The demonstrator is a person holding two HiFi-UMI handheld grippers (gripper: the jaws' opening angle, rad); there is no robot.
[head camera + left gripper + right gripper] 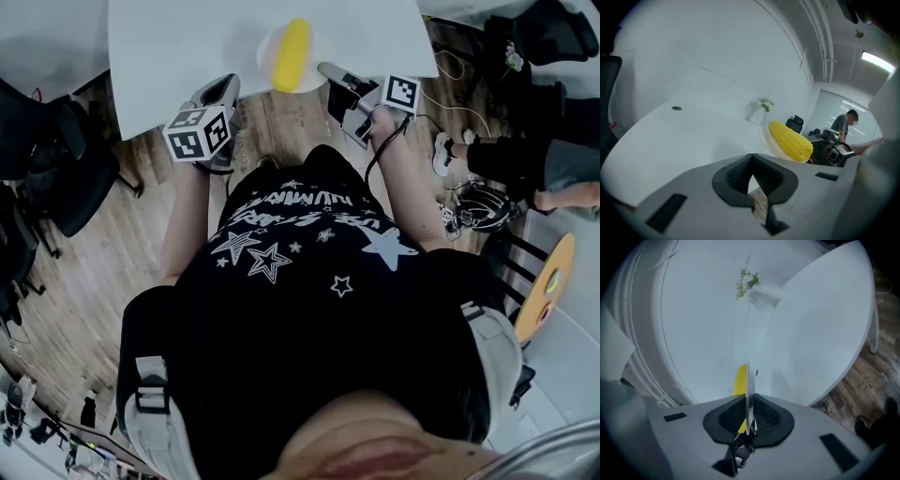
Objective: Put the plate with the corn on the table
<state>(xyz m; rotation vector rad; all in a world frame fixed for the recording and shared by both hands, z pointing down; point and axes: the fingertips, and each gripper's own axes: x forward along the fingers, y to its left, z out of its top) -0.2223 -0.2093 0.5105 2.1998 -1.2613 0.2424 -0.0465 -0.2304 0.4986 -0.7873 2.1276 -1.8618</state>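
Yellow corn (291,54) on white plate (266,52) — right gripper (325,68) clamps rim (at table (169,47) edge); left gripper (223,86) jaws together, empty.

White room, white bench, plank floor.

The bench (178,47) has a plain white top with a rounded edge and stands on a floor (103,272) of brown wooden planks. Black office chairs (56,169) crowd the left of the head view. At the bench's far edge a small white vase with green sprigs (759,110) stands near the white wall (717,51). Pipes (824,42) run along the ceiling beside a lit strip lamp (877,62). Farther back a person (843,125) stands before a bright glazed partition (834,101).
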